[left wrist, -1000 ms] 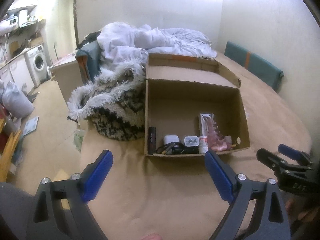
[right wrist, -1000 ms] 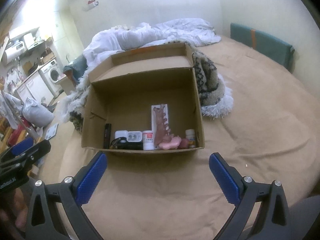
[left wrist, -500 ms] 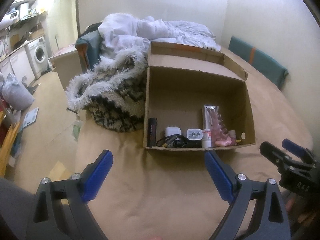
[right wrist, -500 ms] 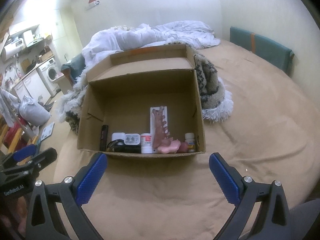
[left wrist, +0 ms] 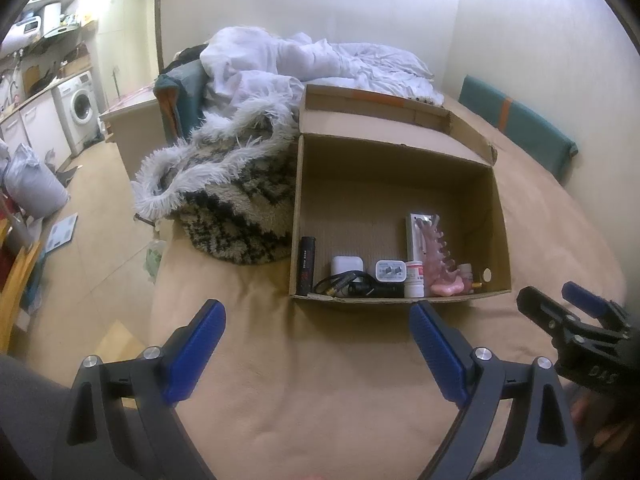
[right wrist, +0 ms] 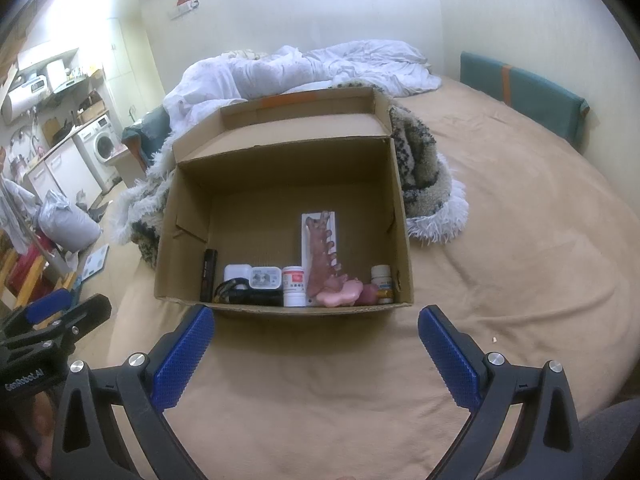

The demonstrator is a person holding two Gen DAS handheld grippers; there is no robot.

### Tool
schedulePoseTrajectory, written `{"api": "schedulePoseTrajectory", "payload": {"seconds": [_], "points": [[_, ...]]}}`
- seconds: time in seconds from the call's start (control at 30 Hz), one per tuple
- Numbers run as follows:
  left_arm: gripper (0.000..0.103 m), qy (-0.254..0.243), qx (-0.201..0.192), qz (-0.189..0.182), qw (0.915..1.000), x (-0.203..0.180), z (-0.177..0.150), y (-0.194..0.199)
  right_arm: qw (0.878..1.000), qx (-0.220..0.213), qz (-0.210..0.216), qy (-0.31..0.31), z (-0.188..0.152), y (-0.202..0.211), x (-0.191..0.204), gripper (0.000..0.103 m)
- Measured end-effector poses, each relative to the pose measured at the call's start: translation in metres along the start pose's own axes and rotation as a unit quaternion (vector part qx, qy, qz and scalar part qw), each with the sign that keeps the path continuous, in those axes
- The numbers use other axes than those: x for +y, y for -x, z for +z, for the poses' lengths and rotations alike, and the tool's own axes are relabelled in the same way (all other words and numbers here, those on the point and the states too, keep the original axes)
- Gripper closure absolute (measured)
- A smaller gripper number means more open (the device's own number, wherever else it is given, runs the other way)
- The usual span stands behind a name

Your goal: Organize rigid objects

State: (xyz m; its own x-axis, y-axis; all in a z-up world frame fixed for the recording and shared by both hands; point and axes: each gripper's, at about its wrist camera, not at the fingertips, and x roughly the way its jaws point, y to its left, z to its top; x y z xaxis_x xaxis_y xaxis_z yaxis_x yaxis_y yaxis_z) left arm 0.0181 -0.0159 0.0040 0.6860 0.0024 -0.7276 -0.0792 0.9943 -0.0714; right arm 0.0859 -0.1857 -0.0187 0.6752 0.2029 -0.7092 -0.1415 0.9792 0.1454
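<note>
- Left gripper (left wrist: 316, 320): fingers spread wide, nothing between them, held above the tan bed (left wrist: 320, 380) short of the box.
- Right gripper (right wrist: 316, 326): fingers likewise released, empty.
- Cardboard box (right wrist: 402, 216): open on the bed; black tube (right wrist: 208, 274), white bottle (right wrist: 294, 286) and pink clip (right wrist: 324, 256) line its near wall.
</note>
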Motion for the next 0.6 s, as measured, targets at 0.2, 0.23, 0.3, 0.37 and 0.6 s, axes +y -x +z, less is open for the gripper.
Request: {"api": "schedulePoseTrajectory", "payload": {"seconds": [0.2,0.23,0.3,0.37,0.6], "points": [[0.011,0.004,0.001,0.000,1.0000,0.0014,0.0000,0.0003,1.000,0.000,0.000,0.000,-0.0005,-0.0002,0.0009,0.000],[0.011,0.004,0.002,0.000,1.0000,0.0015,0.0000,0.0002,1.000,0.000,0.000,-0.001,-0.0005,-0.0004,0.0008,0.000],[0.011,0.004,0.002,0.000,1.0000,0.0015,-0.0001,0.0002,1.000,0.000,0.000,-0.001,-0.0005,0.0000,0.0009,0.000],[0.011,0.004,0.002,0.000,1.0000,0.0018,-0.0001,0.0002,1.000,0.000,0.000,0.000,-0.0006,0.0002,0.0010,0.000],[0.011,0.005,0.002,0.001,1.0000,0.0015,-0.0002,0.0005,1.000,0.000,-0.001,-0.001,-0.0003,0.0004,0.0010,0.000]]}}
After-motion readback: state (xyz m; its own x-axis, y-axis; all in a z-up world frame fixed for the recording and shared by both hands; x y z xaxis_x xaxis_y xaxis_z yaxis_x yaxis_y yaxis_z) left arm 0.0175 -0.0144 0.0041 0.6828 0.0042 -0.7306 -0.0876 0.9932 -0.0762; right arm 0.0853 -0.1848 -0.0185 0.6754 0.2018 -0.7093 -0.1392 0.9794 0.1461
